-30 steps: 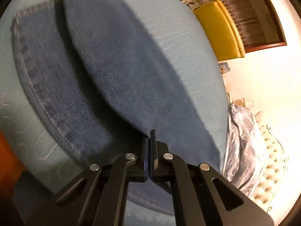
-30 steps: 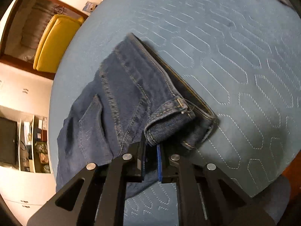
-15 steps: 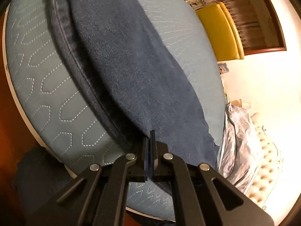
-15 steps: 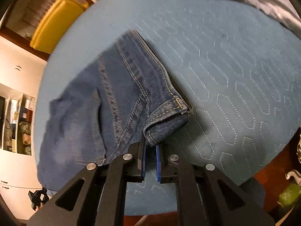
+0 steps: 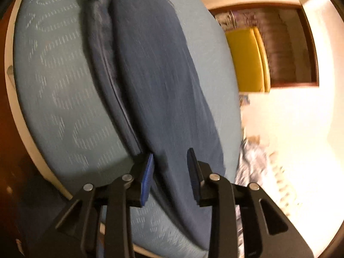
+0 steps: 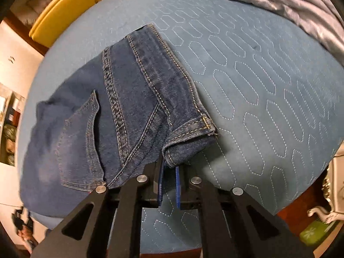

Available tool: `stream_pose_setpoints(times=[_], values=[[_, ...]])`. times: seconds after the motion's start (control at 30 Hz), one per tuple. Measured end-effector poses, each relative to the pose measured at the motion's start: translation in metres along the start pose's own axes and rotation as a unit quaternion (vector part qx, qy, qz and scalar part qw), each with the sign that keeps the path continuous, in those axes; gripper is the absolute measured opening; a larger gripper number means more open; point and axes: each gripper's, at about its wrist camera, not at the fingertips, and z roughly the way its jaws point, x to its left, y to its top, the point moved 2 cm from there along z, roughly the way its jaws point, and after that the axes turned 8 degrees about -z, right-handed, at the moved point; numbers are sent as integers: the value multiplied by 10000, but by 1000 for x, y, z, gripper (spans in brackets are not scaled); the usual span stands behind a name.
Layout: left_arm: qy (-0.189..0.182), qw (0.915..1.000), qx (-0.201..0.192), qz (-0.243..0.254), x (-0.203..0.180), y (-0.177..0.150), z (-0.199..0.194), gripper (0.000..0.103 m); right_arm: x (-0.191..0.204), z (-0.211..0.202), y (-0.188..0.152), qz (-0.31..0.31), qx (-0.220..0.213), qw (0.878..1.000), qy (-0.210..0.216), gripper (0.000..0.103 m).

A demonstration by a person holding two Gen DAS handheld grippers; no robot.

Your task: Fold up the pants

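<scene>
1. Quilted teal-blue bedcover [image 6: 258, 81] with stitched lozenge outlines spreads over the mattress and carries everything; a cream wall and a dark wood-framed recess stand behind it.
2. Dark blue denim pants [image 6: 120, 116] lie on the cover, folded lengthwise, with orange-tan seam stitching and a back pocket showing in the right wrist view.
3. Their waistband end sits toward the near edge of the bedcover in that view, a belt-loop corner curling up just ahead of the tool.
4. The right gripper [image 6: 168, 185], black with blue pads, stands with its jaws nearly together; the pinched denim edge at the waistband dips between the pads, so it reads as clamped on the pants.
5. In the left wrist view the pants [image 5: 163, 81] run as a long leg away across the cover, one layer lying on another, the lower layer's seamed edge showing on the left side.
6. The left gripper [image 5: 169, 172] has just been parting its jaws; the pads stand apart with the near end of the leg lying between them, not pressed.
7. A mustard-yellow upholstered chair [image 5: 247, 58] stands beyond the far edge of the bed.
8. Crumpled silvery-grey satin fabric [image 6: 290, 2] lies along the far corner of the cover.
</scene>
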Motion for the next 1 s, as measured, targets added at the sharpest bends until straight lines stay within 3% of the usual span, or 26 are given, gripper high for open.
stream_pose_setpoints(times=[0.2, 0.37, 0.47, 0.5, 0.53, 0.67, 0.73, 0.83, 1.0], values=[[-69, 9988, -351, -340, 11, 54, -18, 31, 1, 4, -1, -26, 15, 9999, -164, 3], [-14, 9979, -537, -374, 16, 73, -31, 29, 9, 4, -2, -54, 44, 9994, -327, 3], [-72, 9981, -493, -357, 18, 83, -29, 22, 15, 7, -1, -63, 55, 9993, -363, 3], [45, 9985, -464, -295, 16, 86, -27, 9, 16, 8, -1, -75, 67, 9992, -385, 3], [160, 9983, -510, -251, 14, 87, -30, 2, 18, 9, 0, -84, 81, 9991, -403, 3], [438, 9948, -874, 282, -14, 72, -55, 1, 22, 7, 1, -49, 106, 9993, -342, 3], [683, 9944, -797, 115, -4, 72, -50, 1, 12, 4, 2, -56, 135, 9994, -299, 3], [765, 9945, -712, -81, 9, 75, -44, 1, 7, 1, 3, -102, 129, 9995, -276, 3], [926, 9914, -903, 196, -6, 67, -53, 1, 4, -11, 9, -186, 47, 9996, -199, 3]])
